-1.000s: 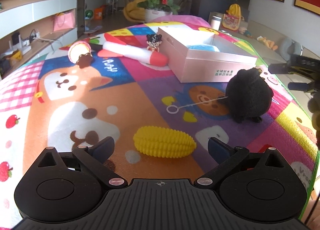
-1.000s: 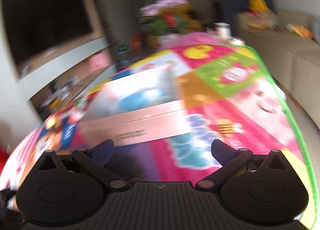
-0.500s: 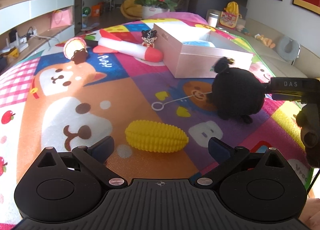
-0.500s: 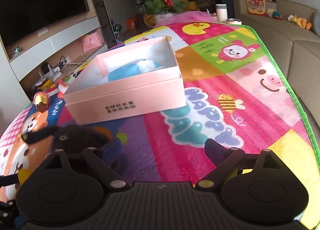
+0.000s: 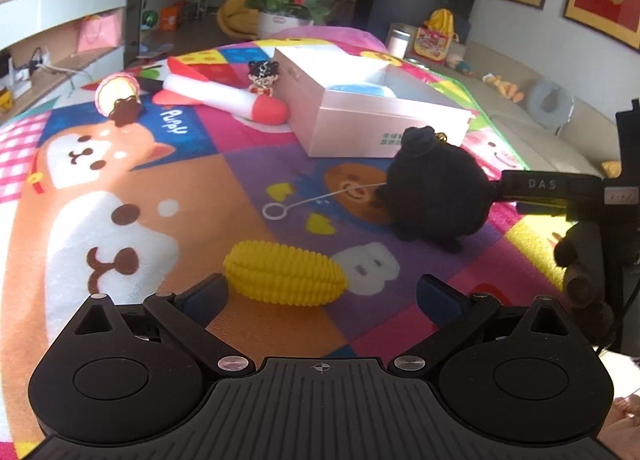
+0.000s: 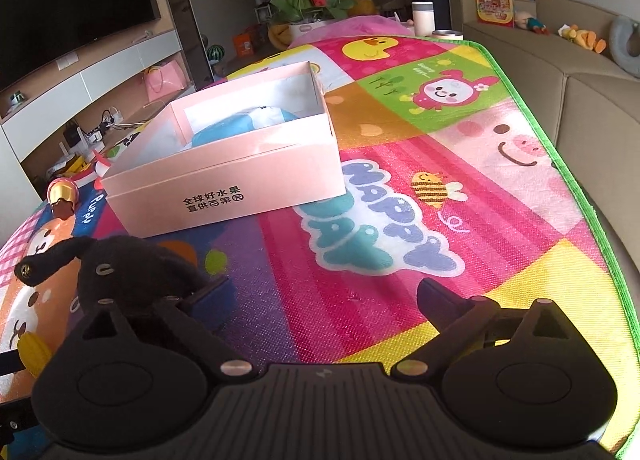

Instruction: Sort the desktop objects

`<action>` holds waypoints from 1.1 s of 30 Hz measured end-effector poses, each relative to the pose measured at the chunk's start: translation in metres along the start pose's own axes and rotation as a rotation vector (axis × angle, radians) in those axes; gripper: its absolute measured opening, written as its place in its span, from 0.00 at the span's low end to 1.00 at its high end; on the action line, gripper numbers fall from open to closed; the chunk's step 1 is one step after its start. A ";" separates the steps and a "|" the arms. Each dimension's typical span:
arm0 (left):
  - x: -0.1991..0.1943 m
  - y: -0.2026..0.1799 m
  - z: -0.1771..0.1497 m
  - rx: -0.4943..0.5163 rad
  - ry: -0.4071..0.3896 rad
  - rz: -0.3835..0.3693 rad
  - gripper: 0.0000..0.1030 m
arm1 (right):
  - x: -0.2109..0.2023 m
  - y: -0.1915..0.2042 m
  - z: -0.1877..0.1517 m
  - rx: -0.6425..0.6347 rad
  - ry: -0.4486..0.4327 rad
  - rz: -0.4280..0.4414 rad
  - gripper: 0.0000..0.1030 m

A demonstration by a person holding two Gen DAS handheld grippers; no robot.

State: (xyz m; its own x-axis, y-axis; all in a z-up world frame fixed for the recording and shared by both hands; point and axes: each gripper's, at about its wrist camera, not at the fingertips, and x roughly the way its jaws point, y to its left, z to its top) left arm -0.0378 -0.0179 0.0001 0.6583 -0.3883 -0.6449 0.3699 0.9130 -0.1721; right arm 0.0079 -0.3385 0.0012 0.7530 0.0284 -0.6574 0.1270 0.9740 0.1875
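Observation:
My left gripper (image 5: 320, 292) is open, its jaws on either side of a yellow corn toy (image 5: 284, 274) that lies on the play mat. A black plush toy (image 5: 434, 196) sits right of centre, in front of the open pink box (image 5: 376, 116). My right gripper (image 6: 320, 296) is open; its left finger (image 6: 208, 292) touches the black plush (image 6: 120, 272), and it shows from the side in the left wrist view (image 5: 536, 190). The pink box (image 6: 224, 184) holds a blue item (image 6: 240, 124).
On the mat lie a red-and-white rocket plush (image 5: 224, 96), a small black-haired doll figure (image 5: 262, 76), a round gold-and-red toy (image 5: 118, 94) and a white cord with a ring (image 5: 304, 204). A sofa (image 6: 580, 72) runs along the mat's green right edge.
My right gripper has swung left and down to the black plush and now rests against it. My left gripper has moved slightly nearer the corn toy. The plush has shifted a little.

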 end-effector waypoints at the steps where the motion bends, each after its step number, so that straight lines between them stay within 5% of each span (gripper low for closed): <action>1: 0.000 -0.001 0.000 0.012 0.003 0.021 1.00 | 0.000 0.000 0.000 0.001 -0.001 0.001 0.97; 5: -0.002 -0.001 -0.003 0.055 0.018 0.106 1.00 | 0.000 -0.002 0.000 0.012 -0.002 0.003 0.98; 12: -0.011 0.008 -0.003 0.046 0.013 0.139 1.00 | 0.000 -0.002 0.000 0.018 -0.001 0.004 1.00; 25: 0.005 -0.007 0.004 0.086 -0.002 0.098 0.99 | 0.002 0.000 0.000 0.017 0.002 0.004 1.00; 27: 0.008 -0.007 0.007 0.085 -0.003 0.098 0.95 | 0.000 0.000 0.000 0.017 -0.002 0.011 1.00; 29: 0.009 -0.006 0.009 0.084 -0.001 0.097 0.74 | -0.007 -0.001 0.002 0.018 -0.028 0.042 1.00; 33: 0.010 -0.004 0.009 0.077 -0.003 0.094 0.68 | -0.029 0.005 0.011 -0.021 -0.075 0.191 1.00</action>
State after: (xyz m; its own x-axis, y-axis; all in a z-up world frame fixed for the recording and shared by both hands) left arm -0.0267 -0.0265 0.0011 0.6944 -0.3022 -0.6531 0.3557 0.9331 -0.0535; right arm -0.0062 -0.3369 0.0296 0.8081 0.1973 -0.5550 -0.0359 0.9570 0.2880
